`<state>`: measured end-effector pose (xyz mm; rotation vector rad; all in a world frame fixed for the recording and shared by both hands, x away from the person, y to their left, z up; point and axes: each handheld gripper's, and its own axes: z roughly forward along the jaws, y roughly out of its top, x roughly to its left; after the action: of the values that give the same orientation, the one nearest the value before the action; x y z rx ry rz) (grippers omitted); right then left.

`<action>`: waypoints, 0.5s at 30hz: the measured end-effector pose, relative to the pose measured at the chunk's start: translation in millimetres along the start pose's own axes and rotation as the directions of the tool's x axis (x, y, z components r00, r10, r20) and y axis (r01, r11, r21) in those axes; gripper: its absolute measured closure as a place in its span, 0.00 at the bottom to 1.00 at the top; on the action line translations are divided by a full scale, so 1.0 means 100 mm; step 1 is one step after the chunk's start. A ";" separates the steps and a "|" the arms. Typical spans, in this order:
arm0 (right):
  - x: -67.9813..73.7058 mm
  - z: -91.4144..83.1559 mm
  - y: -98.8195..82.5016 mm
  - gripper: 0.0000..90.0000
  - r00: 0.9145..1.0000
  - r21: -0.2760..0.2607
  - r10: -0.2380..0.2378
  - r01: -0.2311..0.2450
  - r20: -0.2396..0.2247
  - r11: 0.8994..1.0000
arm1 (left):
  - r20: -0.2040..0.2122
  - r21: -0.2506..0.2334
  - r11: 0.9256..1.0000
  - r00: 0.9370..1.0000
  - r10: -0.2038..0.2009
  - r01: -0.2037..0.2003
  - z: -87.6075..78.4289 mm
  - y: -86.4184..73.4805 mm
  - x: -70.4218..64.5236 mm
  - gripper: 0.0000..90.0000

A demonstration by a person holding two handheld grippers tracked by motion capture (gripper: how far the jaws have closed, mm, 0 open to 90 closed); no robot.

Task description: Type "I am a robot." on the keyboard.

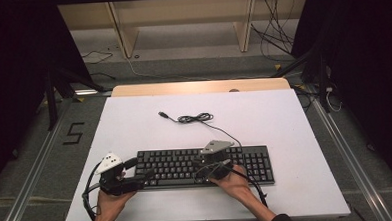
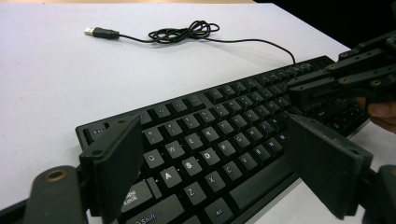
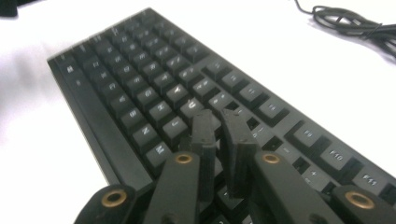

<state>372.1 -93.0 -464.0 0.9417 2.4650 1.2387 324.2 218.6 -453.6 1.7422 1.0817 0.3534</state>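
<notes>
- working a black keyboard (image 1: 205, 166) that lies flat near the front edge of the white table (image 1: 134, 123), long side running left to right, close to the person.
- left gripper (image 1: 137, 179) sits at the keyboard's left end, jaws spread wide; in the left gripper view its pads stand either side of the left-hand key block and grip nothing.
- right gripper (image 3: 218, 140) hovers over the middle keys, jaws drawn narrow with a thin gap between them and nothing in it; the tips sit just above or on a key, contact cannot be told.
- keyboard reads as a stiff plastic slab, light for its length, low and flat. likely to slide on the smooth table if pushed from one end.
- keycaps are small, sprung, a bit slick on top; a narrow tip presses one cleanly, a wide tip would catch its neighbours.
- best hold for moving it, by my judgement: across the short width at an end, pads on the front and back edges of the frame, not on the keys.
- cable (image 1: 194, 118) trails from the back edge to a loose coil farther up the table, usb plug (image 2: 102, 32) lying free; soft, light, will drag and may snag if the keyboard is lifted.
- fragile points: keycaps could pop off under sideways force.
</notes>
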 end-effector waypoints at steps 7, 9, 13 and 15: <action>0.00 -0.10 0.02 0.69 1.000 -0.053 0.010 -0.011 -0.018 0.999 | -0.002 -0.002 1.000 1.000 -0.004 0.004 0.00 0.00 0.00 0.22; 0.00 -0.11 0.02 0.66 1.000 -0.061 0.012 -0.014 -0.025 0.998 | -0.002 -0.003 1.000 1.000 -0.005 0.005 0.00 0.00 0.00 0.22; 0.01 -0.13 0.03 0.53 0.999 -0.078 0.018 -0.020 -0.027 0.997 | -0.002 -0.002 1.000 1.000 -0.004 0.004 0.00 0.00 0.01 0.22; 0.01 -0.14 0.03 0.49 0.999 -0.087 0.021 -0.023 -0.025 0.996 | -0.003 -0.001 1.000 1.000 -0.002 0.002 -0.01 0.00 0.01 0.22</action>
<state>366.3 -100.2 -452.7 0.9396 2.4024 1.3606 324.5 219.8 -453.4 1.7398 1.0858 0.3555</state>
